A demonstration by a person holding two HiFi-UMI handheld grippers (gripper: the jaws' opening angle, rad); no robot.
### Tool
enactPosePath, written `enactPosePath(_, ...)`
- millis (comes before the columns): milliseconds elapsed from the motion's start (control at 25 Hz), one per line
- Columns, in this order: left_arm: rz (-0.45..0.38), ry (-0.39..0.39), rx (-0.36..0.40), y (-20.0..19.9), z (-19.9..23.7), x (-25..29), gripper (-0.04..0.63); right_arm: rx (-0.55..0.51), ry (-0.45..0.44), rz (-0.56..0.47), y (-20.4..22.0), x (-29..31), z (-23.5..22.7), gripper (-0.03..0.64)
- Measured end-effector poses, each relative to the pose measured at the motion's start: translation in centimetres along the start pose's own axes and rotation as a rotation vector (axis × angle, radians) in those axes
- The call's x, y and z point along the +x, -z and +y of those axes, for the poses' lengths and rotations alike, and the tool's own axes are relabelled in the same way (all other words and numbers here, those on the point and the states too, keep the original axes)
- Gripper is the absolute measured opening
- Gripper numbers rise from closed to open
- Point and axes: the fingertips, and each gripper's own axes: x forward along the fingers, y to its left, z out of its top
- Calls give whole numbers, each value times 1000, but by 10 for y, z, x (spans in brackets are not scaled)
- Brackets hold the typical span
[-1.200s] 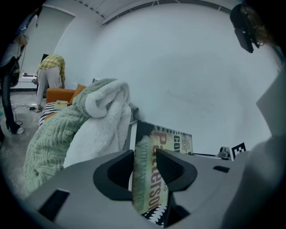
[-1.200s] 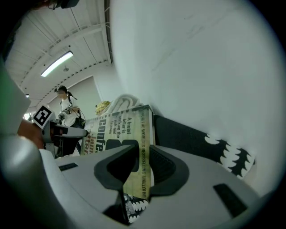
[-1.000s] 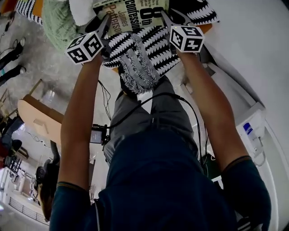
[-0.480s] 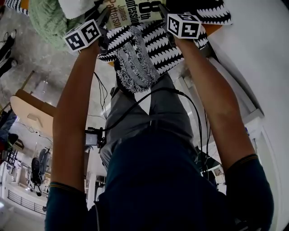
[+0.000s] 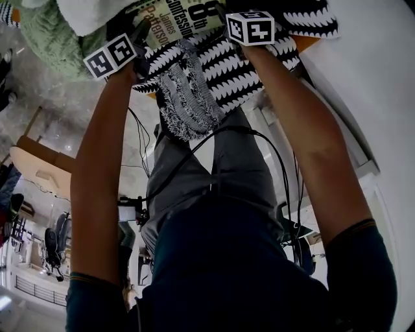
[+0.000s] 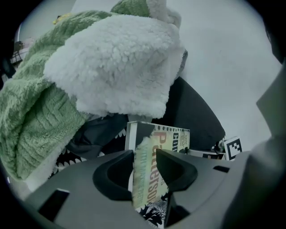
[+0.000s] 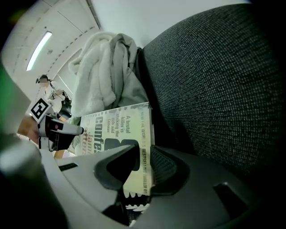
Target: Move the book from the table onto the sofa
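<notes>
A paperback book [image 5: 182, 15] with a pale cover and large black print is held flat between both grippers over the sofa's black-and-white patterned throw [image 5: 241, 59]. My left gripper [image 6: 145, 166] is shut on the book's [image 6: 157, 150] left edge. My right gripper [image 7: 142, 166] is shut on the book's [image 7: 111, 129] right edge. In the head view the left gripper [image 5: 142, 31] and right gripper [image 5: 222, 10] sit at the top, each behind its marker cube. The book's far end is cut off by that view's top edge.
A green and white fleece blanket [image 6: 107, 67] is heaped just left of and behind the book. A dark grey cushion [image 7: 214, 85] stands close on the right. The orange sofa edge [image 5: 307, 42] shows under the throw. A white wall runs along the right.
Both grippers have carried the book forward and lower over the sofa. The blanket and dark cushion now fill the gripper views where the wall showed before.
</notes>
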Motion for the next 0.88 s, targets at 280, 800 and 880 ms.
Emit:
enactPosePath(280,14,-7,-158,17,29,20,149,-43,-33,66,4,28,-3,104)
enactPosePath(800,134,-38,-110,41,46,22,152,-30,-19,142,12,46,-1,104)
enactPosePath(880,163,-53,-84,44,46,21,156,-38,-6,150,13,44,-2,104)
